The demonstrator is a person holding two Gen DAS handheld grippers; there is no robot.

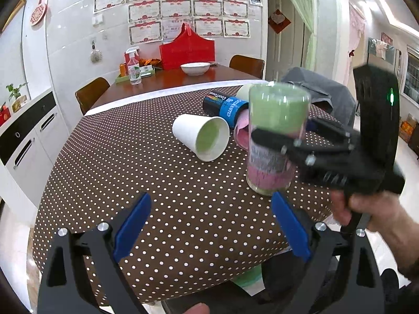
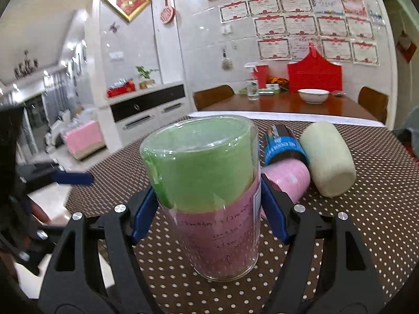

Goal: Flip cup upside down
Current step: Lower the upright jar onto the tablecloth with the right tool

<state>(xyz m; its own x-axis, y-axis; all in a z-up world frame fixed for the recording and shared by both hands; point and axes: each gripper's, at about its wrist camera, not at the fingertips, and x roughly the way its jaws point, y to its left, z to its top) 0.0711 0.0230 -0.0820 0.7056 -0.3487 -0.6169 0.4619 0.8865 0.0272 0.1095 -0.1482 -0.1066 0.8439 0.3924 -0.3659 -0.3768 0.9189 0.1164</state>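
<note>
A clear glass cup (image 2: 209, 196) lined with green and pink paper stands upside down, its rim on the dotted tablecloth (image 2: 366, 222). My right gripper (image 2: 209, 209) is shut on the cup's middle, blue pads on both sides. In the left wrist view the same cup (image 1: 275, 136) stands at the right, held by the right gripper (image 1: 277, 138). My left gripper (image 1: 212, 225) is open and empty, low over the near part of the table.
A white paper cup (image 1: 201, 136) lies on its side mid-table. A blue-and-black can (image 1: 225, 104), a pink cup (image 2: 288, 178) and a pale cream cup (image 2: 327, 157) lie behind the glass. A dining table with a white bowl (image 1: 195, 68) stands beyond.
</note>
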